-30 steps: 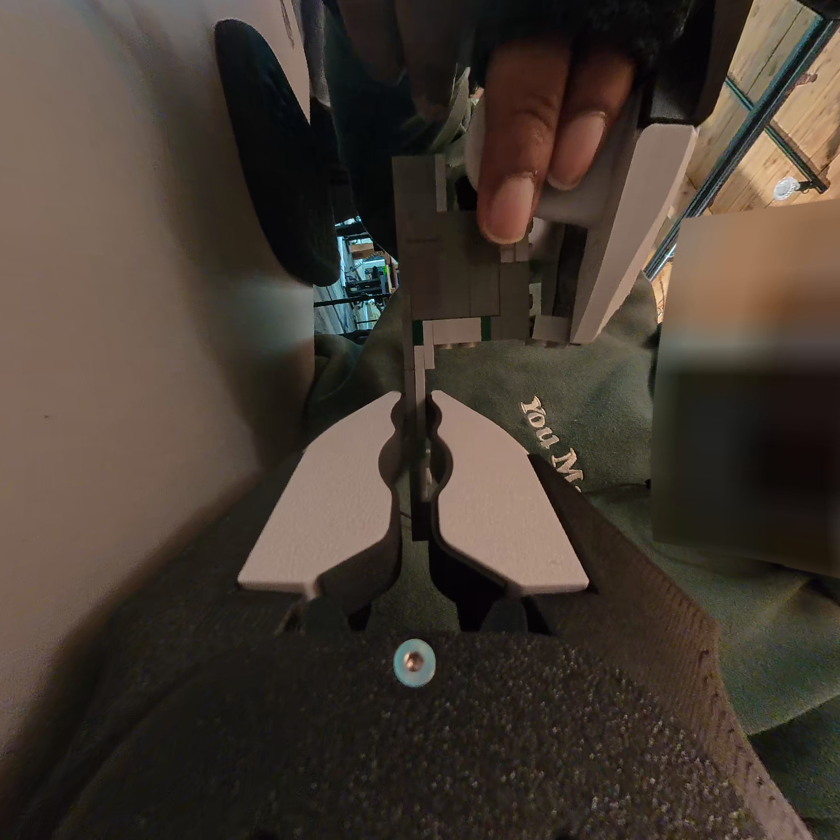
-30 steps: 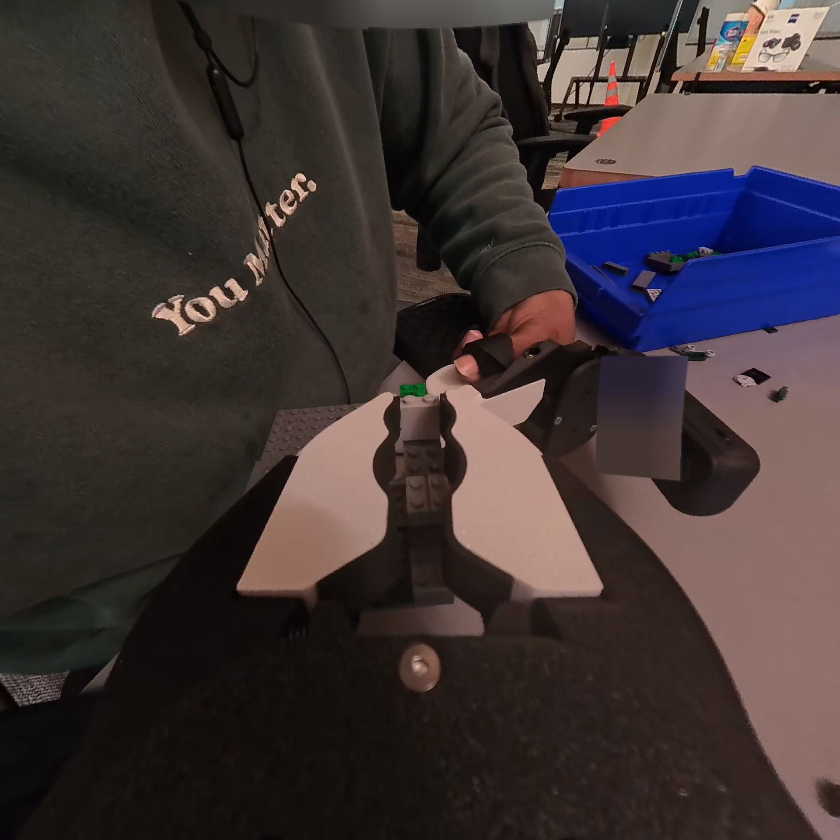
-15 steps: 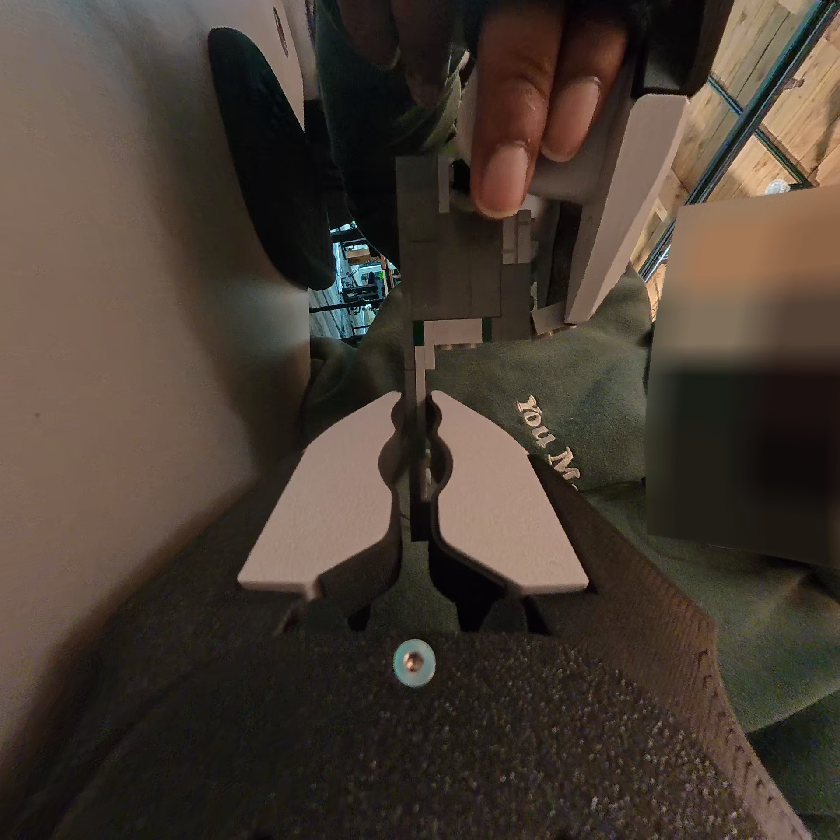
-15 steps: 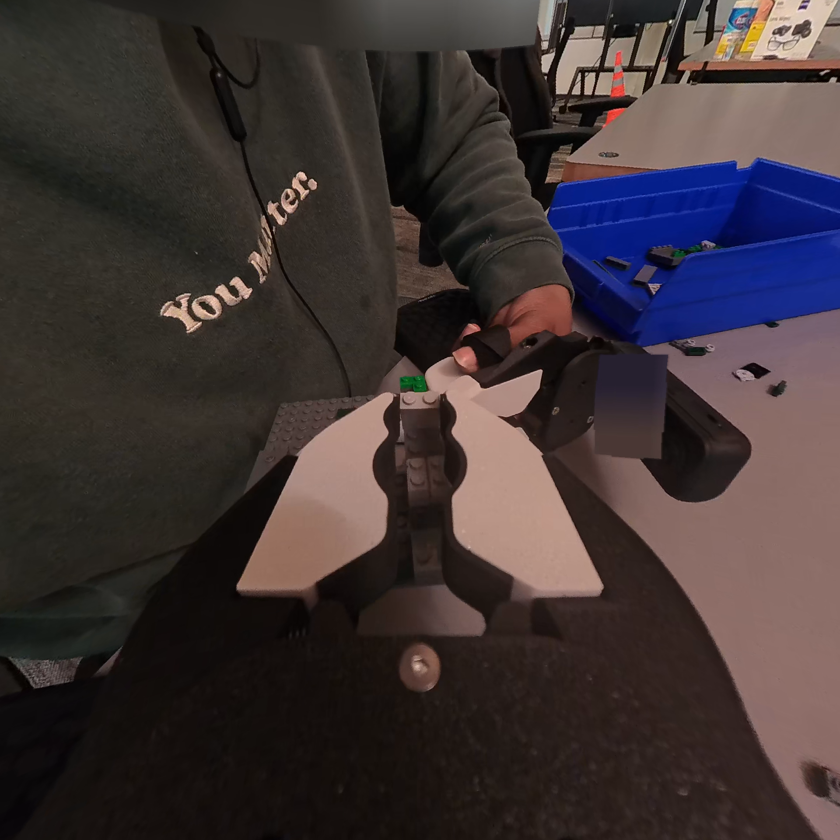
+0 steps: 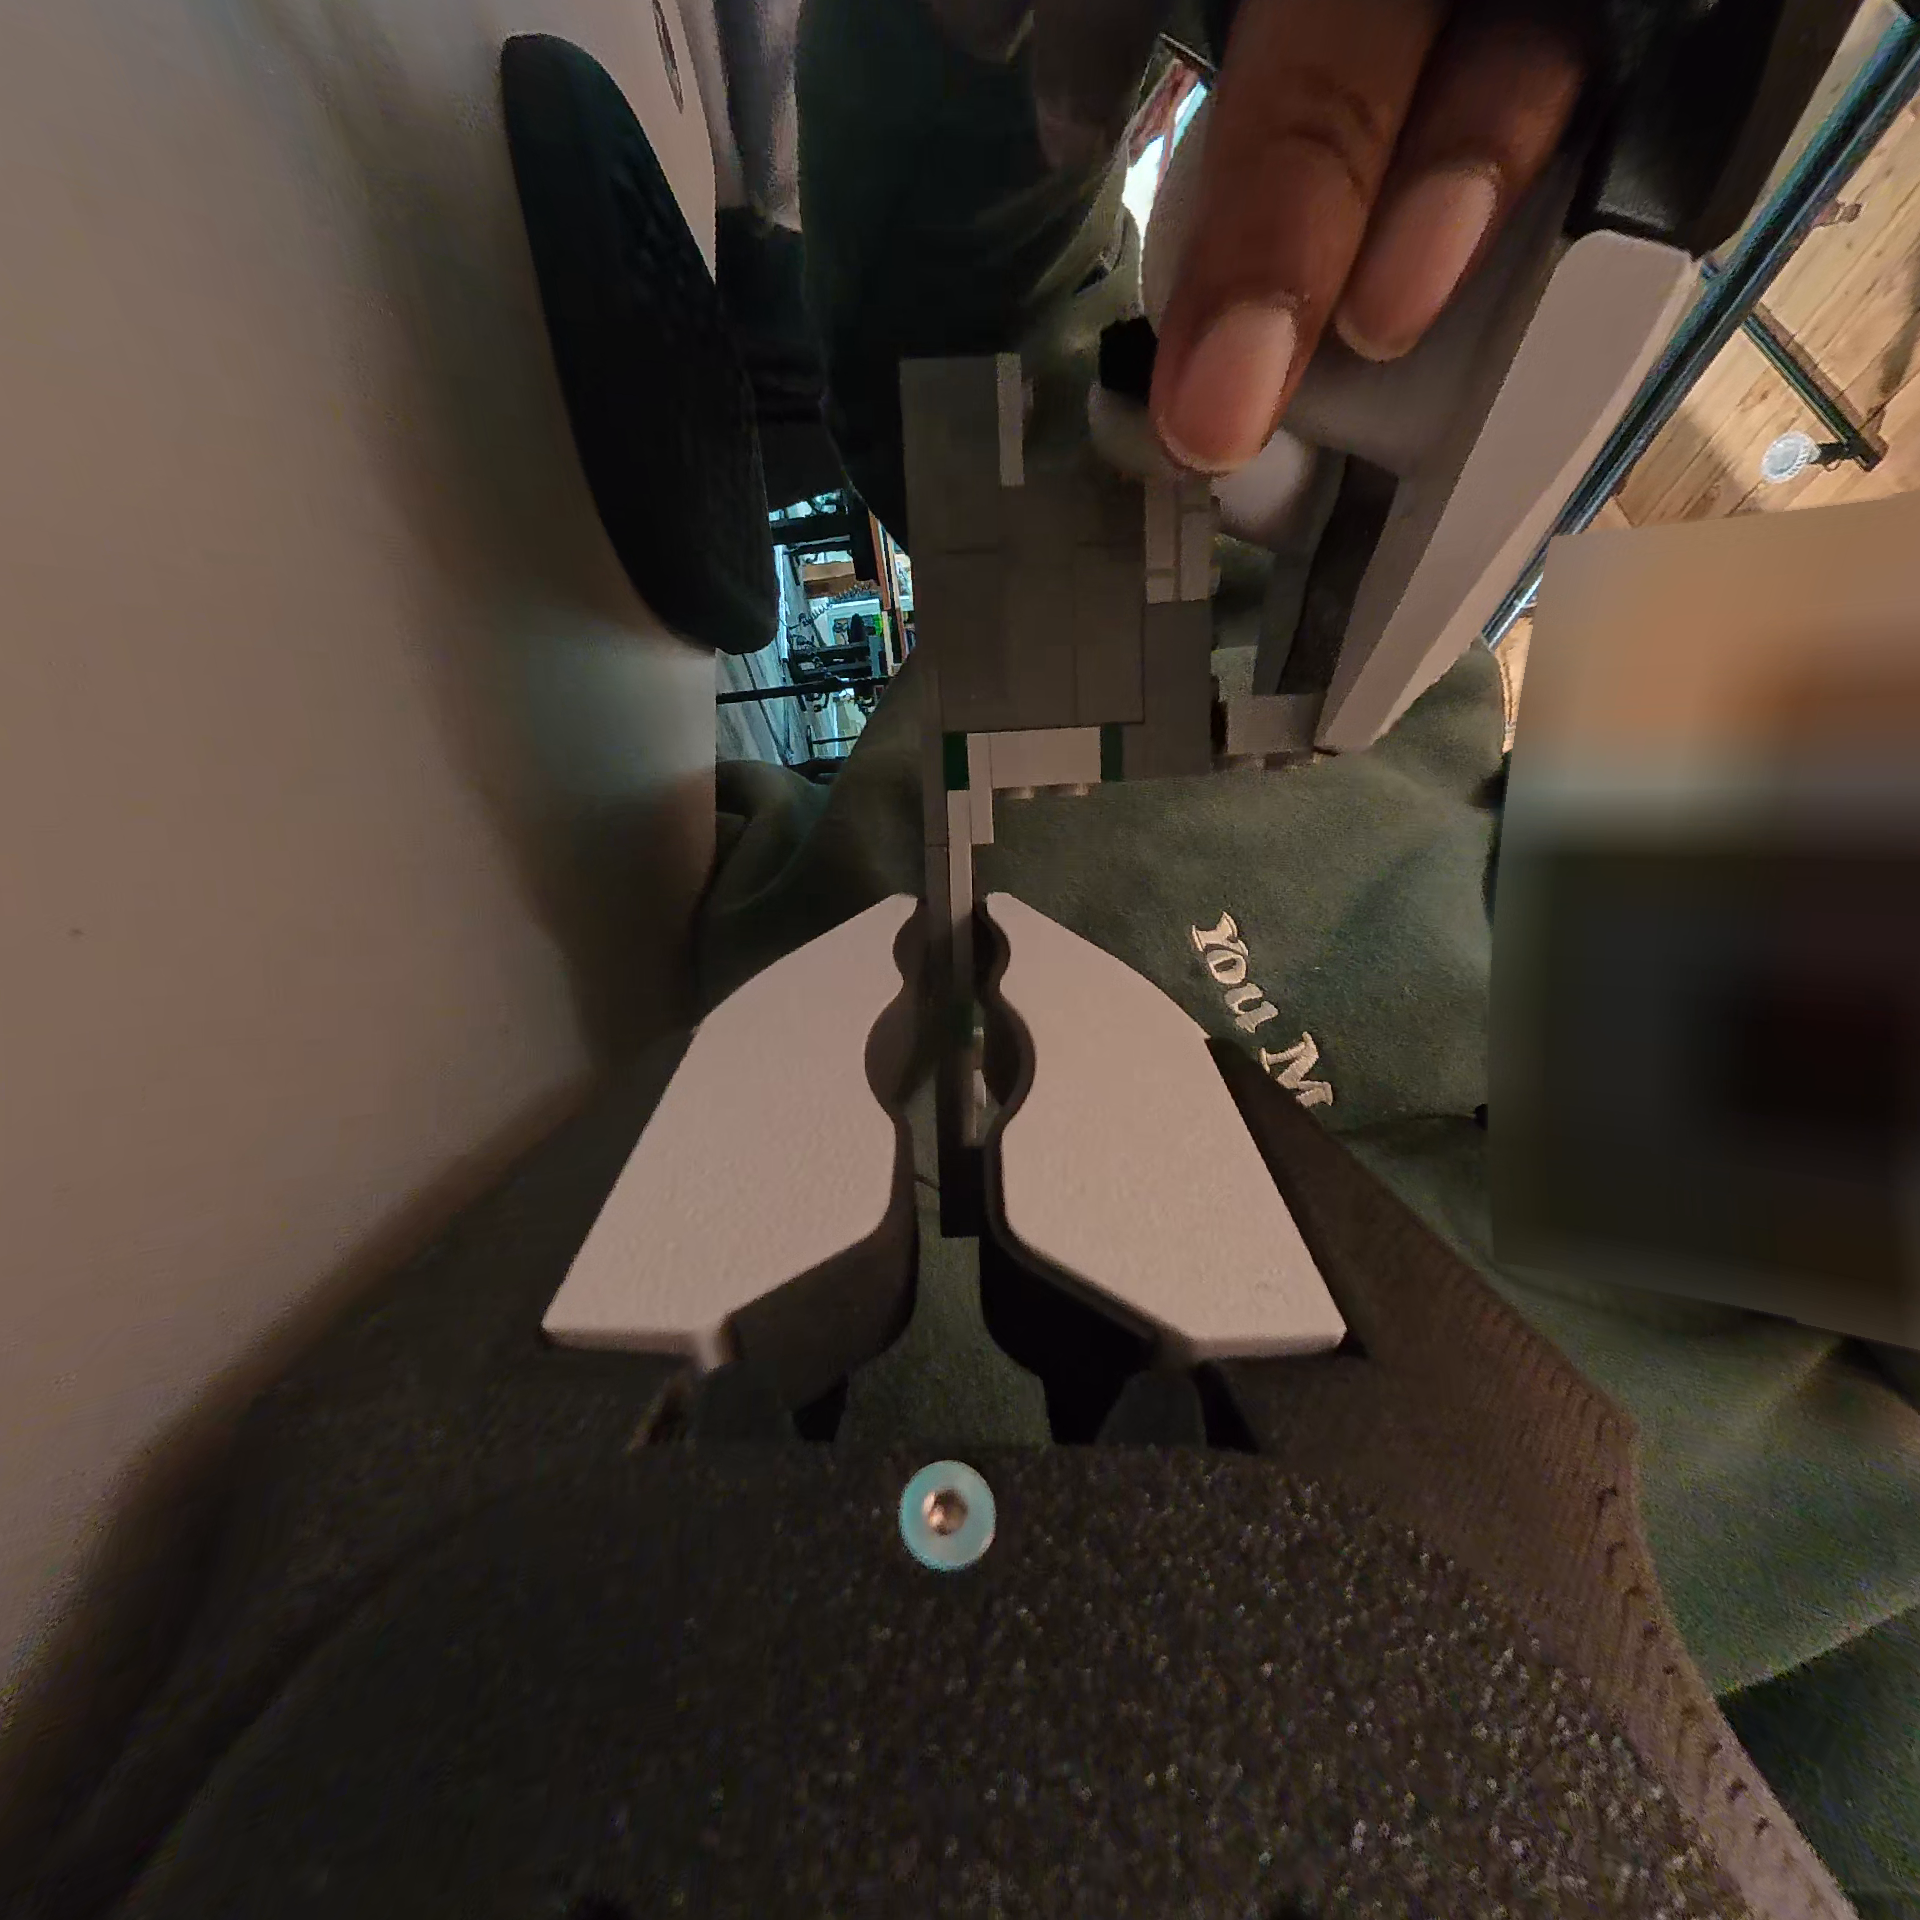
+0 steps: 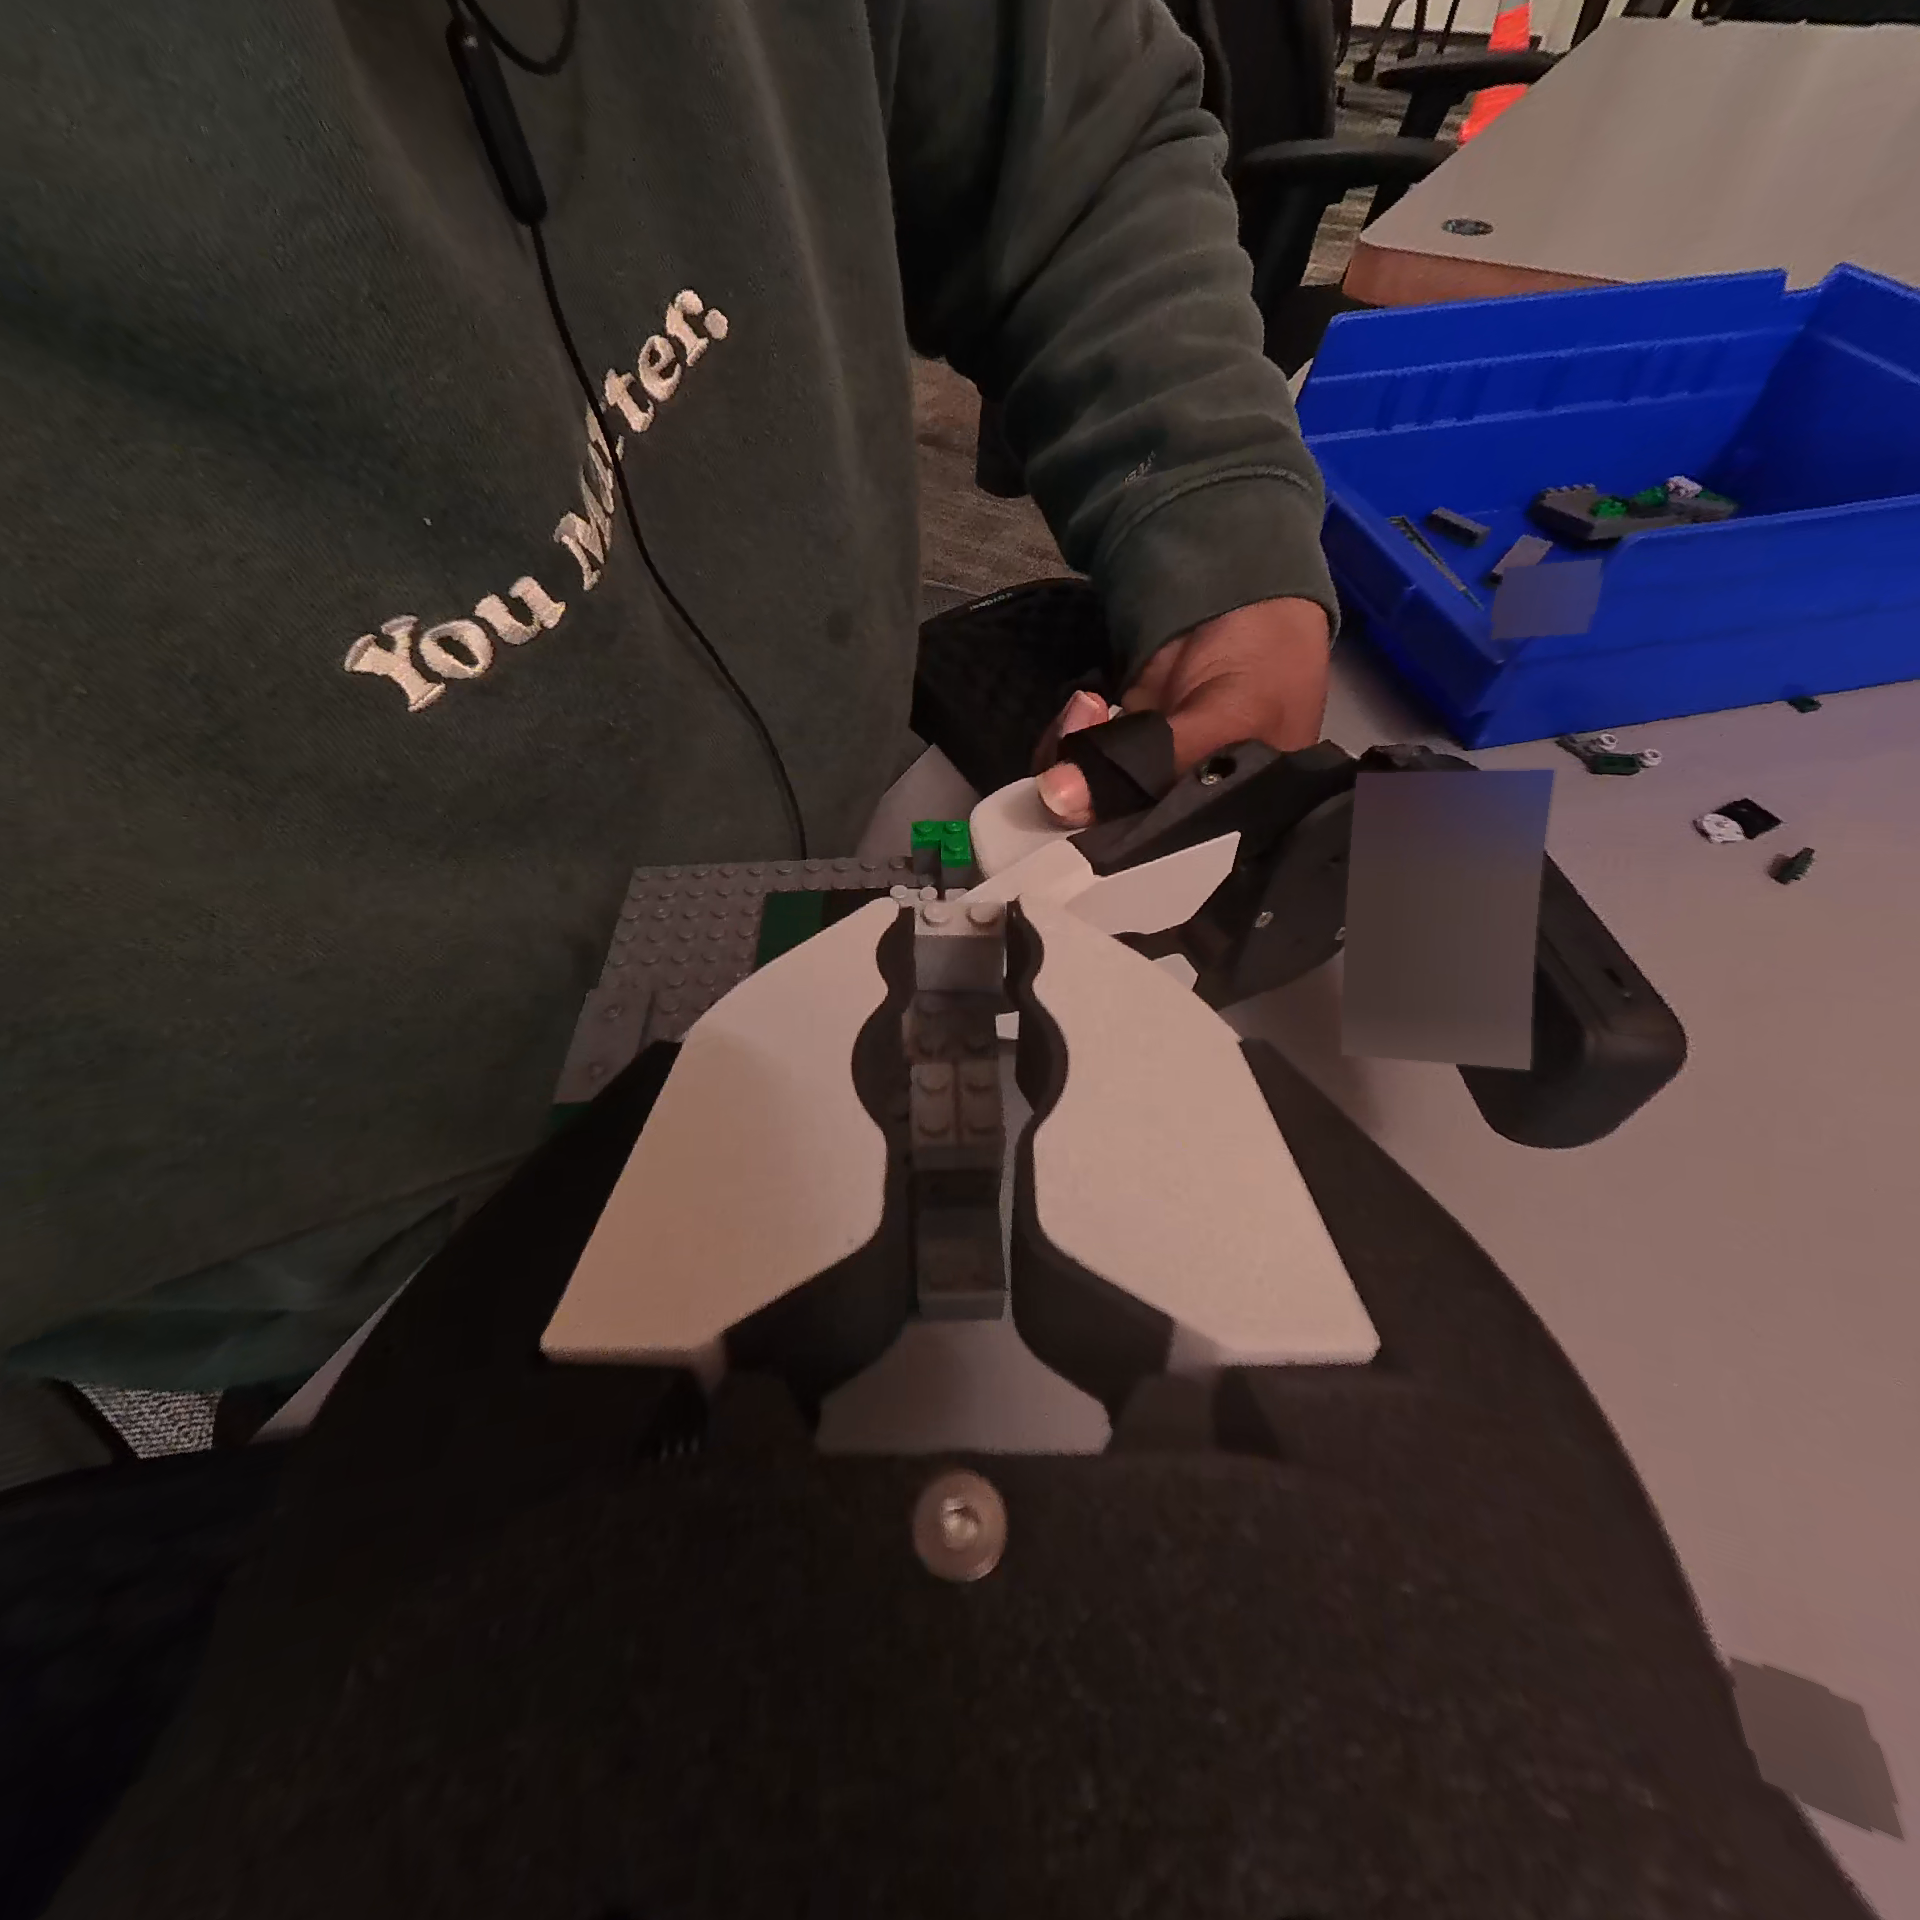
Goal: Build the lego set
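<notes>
Between my claws, the grey brick lego wall [image 5: 1039,582] had shifted slightly: left claw [image 5: 961,925] pinching its baseplate edge, right claw [image 6: 958,914] clamping the wall — seating continued.

Right gripper [image 6: 956,914] is clamped on a stack of grey bricks [image 6: 956,1091], sitting over the grey baseplate [image 6: 686,935]. Left gripper [image 6: 1049,883] pokes in beside it. Blue bin [image 6: 1621,623] with loose pieces sits further back on the table [image 6: 1714,1195].
</notes>
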Demonstrator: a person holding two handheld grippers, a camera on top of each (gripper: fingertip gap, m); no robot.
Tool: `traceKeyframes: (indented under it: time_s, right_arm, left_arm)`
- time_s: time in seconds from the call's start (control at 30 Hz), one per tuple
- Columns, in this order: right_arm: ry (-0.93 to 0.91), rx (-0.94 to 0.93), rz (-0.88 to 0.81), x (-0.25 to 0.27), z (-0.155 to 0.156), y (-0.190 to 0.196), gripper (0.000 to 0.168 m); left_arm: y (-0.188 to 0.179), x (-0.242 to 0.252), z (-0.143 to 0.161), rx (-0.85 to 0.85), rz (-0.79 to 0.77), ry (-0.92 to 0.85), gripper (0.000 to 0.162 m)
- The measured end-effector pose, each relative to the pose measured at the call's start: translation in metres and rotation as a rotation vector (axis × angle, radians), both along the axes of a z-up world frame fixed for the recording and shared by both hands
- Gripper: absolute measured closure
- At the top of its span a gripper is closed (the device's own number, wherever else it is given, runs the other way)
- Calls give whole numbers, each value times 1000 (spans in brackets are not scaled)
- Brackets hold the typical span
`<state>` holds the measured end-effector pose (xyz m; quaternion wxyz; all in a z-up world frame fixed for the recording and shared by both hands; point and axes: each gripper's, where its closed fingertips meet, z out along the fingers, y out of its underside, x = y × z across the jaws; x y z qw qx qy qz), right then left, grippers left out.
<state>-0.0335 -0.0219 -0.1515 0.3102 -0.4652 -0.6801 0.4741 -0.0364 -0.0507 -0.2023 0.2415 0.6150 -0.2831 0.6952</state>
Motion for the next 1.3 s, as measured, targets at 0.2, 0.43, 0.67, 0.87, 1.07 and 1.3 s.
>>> traceKeyframes:
  time_s: [0.2, 0.43, 0.67, 0.87, 1.07, 1.3]
  right_arm:
    - [-3, 3, 3, 1, -1, -1, 152]
    - [-5, 3, 4, 2, -2, -2, 152]
    - [-10, 4, 5, 2, -1, -2, 151]
    - [-10, 1, 6, 3, -2, -2, 151]
    - [6, -14, 5, 2, 3, -2, 149]
    - [-36, -118, -3, 7, 10, 3, 133]
  left_arm:
    - [0, 0, -1, -3, 2, 5, 156]
    - [0, 1, -1, -6, 1, 8, 156]
    - [0, 2, -2, -7, -2, 9, 156]
    - [0, 2, -2, -8, -1, 8, 156]
    - [1, 2, -2, -7, 1, 5, 156]
    - [5, 3, -1, 9, 11, 9, 156]
